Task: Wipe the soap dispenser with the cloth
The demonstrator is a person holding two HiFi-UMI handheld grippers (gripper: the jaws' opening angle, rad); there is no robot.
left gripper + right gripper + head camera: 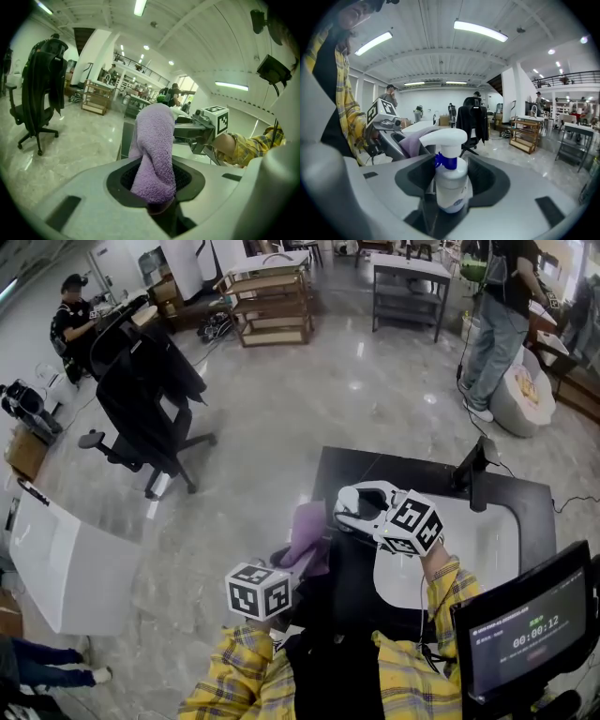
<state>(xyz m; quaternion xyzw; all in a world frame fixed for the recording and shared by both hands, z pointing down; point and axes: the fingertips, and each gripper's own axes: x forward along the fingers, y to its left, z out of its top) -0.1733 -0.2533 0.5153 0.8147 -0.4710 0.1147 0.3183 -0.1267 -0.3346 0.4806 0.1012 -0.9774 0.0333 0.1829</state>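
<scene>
Left gripper (302, 563) and right gripper (347, 512) — both clamped — angled toward each other.

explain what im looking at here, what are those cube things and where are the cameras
No robot here: a person in a yellow checked shirt holds a gripper in each hand. The marker cubes are part of those grippers. The head view looks down from the person's head; the other two views ride on the grippers. The left gripper is shut on a purple cloth. The right gripper is shut on a white soap dispenser, over a black table carrying a white mat.
</scene>
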